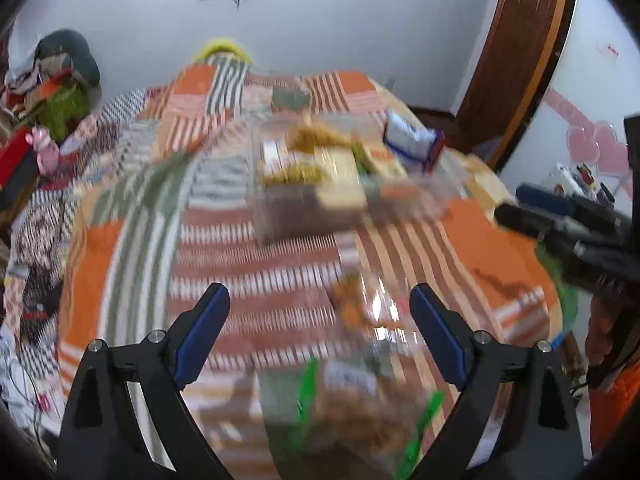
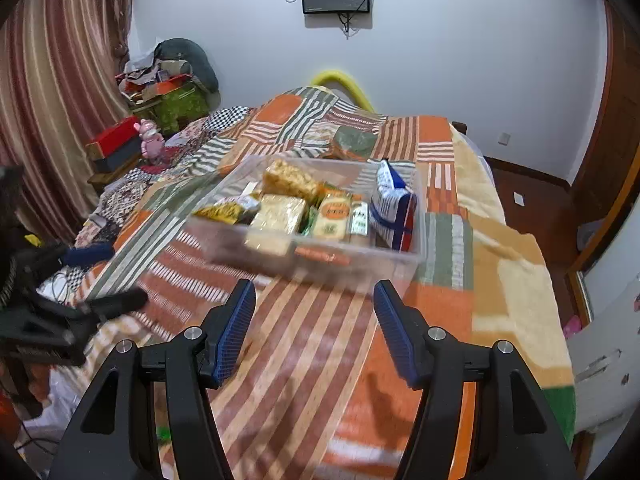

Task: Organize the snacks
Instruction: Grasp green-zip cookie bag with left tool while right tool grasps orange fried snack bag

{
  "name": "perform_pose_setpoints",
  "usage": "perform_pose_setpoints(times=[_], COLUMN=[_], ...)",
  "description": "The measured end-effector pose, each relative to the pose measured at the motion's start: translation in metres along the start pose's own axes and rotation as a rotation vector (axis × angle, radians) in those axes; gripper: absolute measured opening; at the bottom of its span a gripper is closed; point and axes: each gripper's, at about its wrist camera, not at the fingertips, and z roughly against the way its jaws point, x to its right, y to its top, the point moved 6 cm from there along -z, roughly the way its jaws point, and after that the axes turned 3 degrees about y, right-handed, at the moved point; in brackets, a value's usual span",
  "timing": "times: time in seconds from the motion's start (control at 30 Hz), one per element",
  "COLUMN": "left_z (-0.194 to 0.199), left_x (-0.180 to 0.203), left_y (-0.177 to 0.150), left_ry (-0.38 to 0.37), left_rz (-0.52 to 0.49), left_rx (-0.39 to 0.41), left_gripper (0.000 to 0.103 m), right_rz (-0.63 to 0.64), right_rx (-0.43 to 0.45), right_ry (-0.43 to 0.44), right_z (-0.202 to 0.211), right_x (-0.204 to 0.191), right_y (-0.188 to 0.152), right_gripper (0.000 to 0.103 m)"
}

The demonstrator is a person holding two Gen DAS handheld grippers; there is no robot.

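Observation:
A clear plastic bin (image 2: 416, 254) stands on the patchwork bed, filled with several snack packs, among them a blue and white bag (image 2: 394, 210) at its right end. It shows blurred in the left wrist view (image 1: 264, 224). My left gripper (image 1: 320, 300) is open above a clear snack bag with green edges (image 1: 352, 400) that lies on the bed just below it. My right gripper (image 2: 314, 292) is open and empty, just short of the bin's near wall. The right gripper also shows in the left wrist view (image 1: 516, 212), and the left one in the right wrist view (image 2: 128, 300).
The bedspread (image 2: 440, 320) covers the whole bed. A pile of clothes and boxes (image 2: 168, 88) sits at the far left corner with a pink toy (image 2: 150, 142). A striped curtain (image 2: 48, 120) hangs at left. A wooden door (image 1: 520, 60) is at right.

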Motion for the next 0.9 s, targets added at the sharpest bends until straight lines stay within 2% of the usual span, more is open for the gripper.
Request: perform_pose_setpoints(times=[0.13,0.33,0.5,0.73,0.9], left_z=[-0.001,-0.018,-0.029,-0.036,-0.036], left_x=[0.012,0.015,0.012,0.003,-0.020], left_y=[-0.030,-0.063,-0.079,-0.089,-0.093], left_ry=[-0.004,-0.008,-0.021,-0.061,-0.064], left_rz=[0.003,0.012,0.018,0.046,0.093], left_rx=[-0.041,-0.121,-0.151,-0.134,-0.110], left_gripper=[0.093,0.094,0.094,0.093,0.081], right_rz=[-0.003,0.000,-0.005,0.005,0.035], right_rx=[0.007,-0.013,-0.034,-0.079,-0.118], right_ry=[0.014,0.028,0.038,0.045,0.051], right_z=[0.005,0.006,0.001,-0.017,-0.037], right_x=[-0.004,-0.014,-0.019,-0.032,-0.050], right_y=[-0.010,-0.026,-0.035,-0.041,-0.042], right_gripper=[0.068,0.069,0.070,0.075,0.078])
